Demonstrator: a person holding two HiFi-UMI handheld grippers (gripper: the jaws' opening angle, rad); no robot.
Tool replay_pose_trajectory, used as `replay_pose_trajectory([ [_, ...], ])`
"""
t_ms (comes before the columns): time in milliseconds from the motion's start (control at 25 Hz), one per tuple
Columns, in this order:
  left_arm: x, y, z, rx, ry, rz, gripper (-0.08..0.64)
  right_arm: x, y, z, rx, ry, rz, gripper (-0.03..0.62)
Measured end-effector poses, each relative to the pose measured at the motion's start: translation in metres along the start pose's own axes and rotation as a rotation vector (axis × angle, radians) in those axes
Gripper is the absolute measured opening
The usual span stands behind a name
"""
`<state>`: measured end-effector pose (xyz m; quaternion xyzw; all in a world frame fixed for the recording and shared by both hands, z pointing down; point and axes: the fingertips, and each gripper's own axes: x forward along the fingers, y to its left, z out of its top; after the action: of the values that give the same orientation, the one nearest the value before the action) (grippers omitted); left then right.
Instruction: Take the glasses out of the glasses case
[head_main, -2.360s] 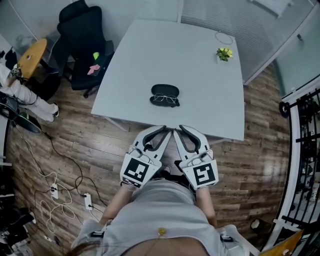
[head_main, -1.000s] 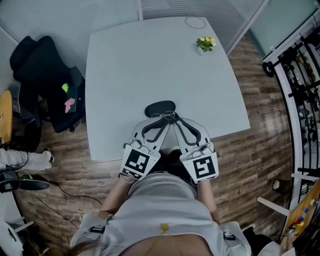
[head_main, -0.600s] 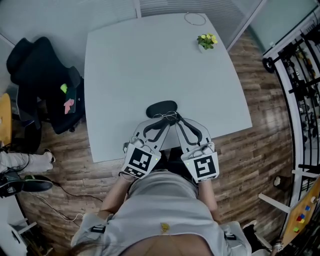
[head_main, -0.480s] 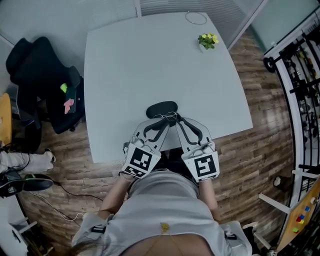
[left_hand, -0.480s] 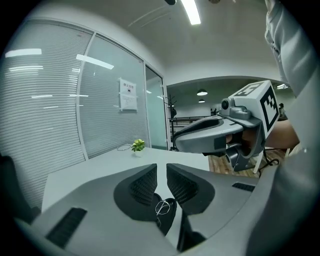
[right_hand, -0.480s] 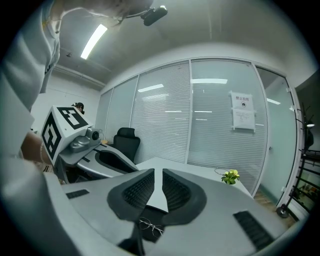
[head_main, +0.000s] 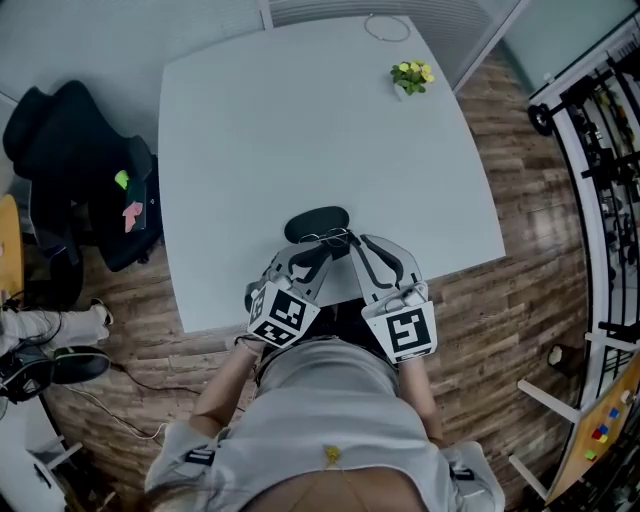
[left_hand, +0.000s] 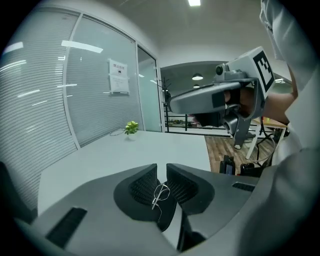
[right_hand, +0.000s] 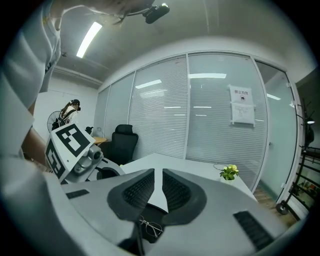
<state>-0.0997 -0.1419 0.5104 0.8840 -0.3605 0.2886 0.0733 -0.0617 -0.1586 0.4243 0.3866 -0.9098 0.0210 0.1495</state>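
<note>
Head view: an open black glasses case lies near the front edge of a pale table, the glasses on its near half, between the tips of the left gripper and right gripper.

Left gripper view: jaws narrowly parted, the wire frame just ahead of the slit.

Right gripper view: jaws narrowly parted, holding nothing; glasses and case below.

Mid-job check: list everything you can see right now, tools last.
table: 1, pale grey, centre
glasses case: 1, black, table's near edge
glasses: 1, thin wire, on the case
potted plant: 1, yellow-green, far right corner
cable loop: 1, pale, far edge
office chair: 1, black, left of table
left tool: 1, grey, jaws narrowly apart, glasses' end in the gap
right tool: 1, grey, jaws narrowly apart, empty, above the glasses
</note>
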Motion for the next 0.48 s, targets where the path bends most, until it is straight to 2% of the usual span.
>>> replay_pose_trajectory([
  [480,0.049,0.008,-0.057,0.074,0.201,-0.050,0.075,0.000,-0.024,-0.017,0.010,0.058,-0.041,0.057],
])
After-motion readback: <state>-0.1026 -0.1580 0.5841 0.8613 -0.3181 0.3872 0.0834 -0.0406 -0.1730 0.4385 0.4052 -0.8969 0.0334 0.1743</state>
